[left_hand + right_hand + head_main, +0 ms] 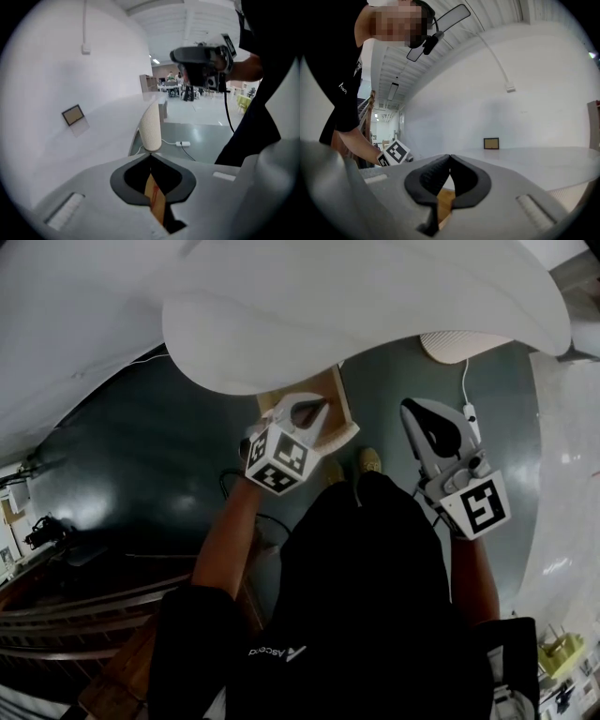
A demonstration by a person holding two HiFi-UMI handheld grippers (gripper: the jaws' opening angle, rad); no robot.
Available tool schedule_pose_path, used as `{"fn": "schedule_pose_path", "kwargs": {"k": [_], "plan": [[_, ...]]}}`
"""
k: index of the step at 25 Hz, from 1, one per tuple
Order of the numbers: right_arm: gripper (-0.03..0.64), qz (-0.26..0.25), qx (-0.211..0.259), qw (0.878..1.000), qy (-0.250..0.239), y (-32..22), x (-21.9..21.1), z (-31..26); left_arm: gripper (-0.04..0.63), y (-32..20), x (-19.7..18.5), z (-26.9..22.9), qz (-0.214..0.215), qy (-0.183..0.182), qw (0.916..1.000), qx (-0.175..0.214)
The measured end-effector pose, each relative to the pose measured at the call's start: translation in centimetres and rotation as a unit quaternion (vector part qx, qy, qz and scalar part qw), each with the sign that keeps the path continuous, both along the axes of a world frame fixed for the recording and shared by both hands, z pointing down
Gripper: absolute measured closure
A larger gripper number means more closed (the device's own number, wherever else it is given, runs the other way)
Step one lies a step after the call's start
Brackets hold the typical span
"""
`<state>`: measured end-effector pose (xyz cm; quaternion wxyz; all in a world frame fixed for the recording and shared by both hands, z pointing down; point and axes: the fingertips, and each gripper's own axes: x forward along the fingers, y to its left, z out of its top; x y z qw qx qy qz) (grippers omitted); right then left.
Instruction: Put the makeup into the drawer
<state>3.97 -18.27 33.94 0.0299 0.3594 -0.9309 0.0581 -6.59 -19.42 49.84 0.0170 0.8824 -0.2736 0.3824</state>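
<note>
No makeup shows in any view. My left gripper (pixel 319 411) is held out under the white table edge (pixel 375 296), over a wooden box-like piece (pixel 330 390) that may be the drawer. Its jaws are shut (pixel 150 155), and only a tan wooden strip with a red mark (pixel 154 199) shows through the gap behind them. My right gripper (pixel 419 413) hangs to the right at about the same height, jaws shut (pixel 449 157), with wood (pixel 445 202) visible behind them. Neither gripper visibly holds anything.
A ribbed white cylinder (pixel 151 125) stands past the left gripper's tips, and shows as a ribbed disc (pixel 464 343). A power strip with cable (pixel 470 413) lies on the dark floor (pixel 159 446). A small framed picture (pixel 491 143) hangs on the wall. Wooden rails (pixel 84 610) lie at the lower left.
</note>
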Motion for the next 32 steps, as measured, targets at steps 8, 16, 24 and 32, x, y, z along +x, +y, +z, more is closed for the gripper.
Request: {"fn": "schedule_pose_path", "kwargs": {"k": [8,16,24,32], "plan": [[0.614,-0.027,0.027,0.999,-0.033,0.8,-1.2,-3.2,0.584,0.9,1.0,-12.8,-0.097,0.202,0.9664,0.126],[0.614,-0.046,0.056,0.995,-0.062,2.4,-2.9,-6.3,0.584,3.8,0.2,-21.9,-0.126,0.341,0.9122,0.190],[0.614,-0.057,0.075,0.994,-0.055,3.1,-1.8,-7.2,0.584,4.4,0.4,-23.7,-0.137,0.341,0.9043,0.217],[0.614,-0.060,0.075,0.994,-0.055,3.1,-1.7,-6.9,0.584,4.6,0.5,-23.5,-0.133,0.341,0.9047,0.218]]}}
